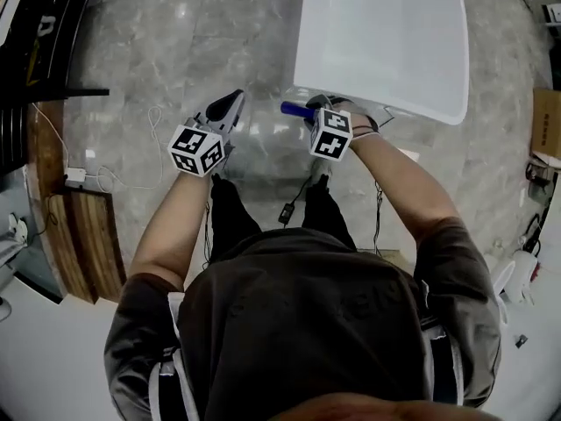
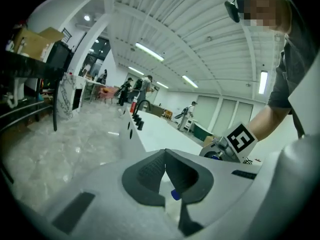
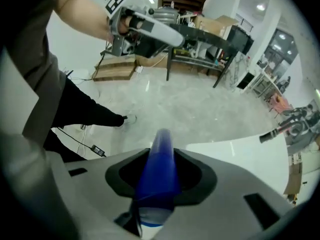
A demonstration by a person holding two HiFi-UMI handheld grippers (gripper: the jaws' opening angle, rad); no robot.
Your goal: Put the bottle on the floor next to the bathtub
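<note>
A blue bottle [image 1: 295, 109] is clamped in my right gripper [image 1: 314, 117], which hangs over the grey marble floor [image 1: 175, 51] by the near corner of the white bathtub [image 1: 386, 42]. In the right gripper view the bottle [image 3: 159, 174] runs out between the dark pads [image 3: 196, 176] towards the floor, with the tub's edge [image 3: 250, 156] to the right. My left gripper [image 1: 230, 105] is to the left of the bottle, apart from it. Its pads [image 2: 150, 171] meet at the tips with nothing between them [image 2: 165, 165]. The right gripper's marker cube [image 2: 241, 139] shows beyond them.
A black cable with an adaptor [image 1: 287, 212] lies on the floor by the person's feet. White cords [image 1: 131, 169], wooden boards [image 1: 83, 244] and a black rack [image 1: 44, 33] are at the left. Cartons [image 1: 545, 125] stand at the right. The tub's black faucet [image 2: 142, 104] rises at its far end.
</note>
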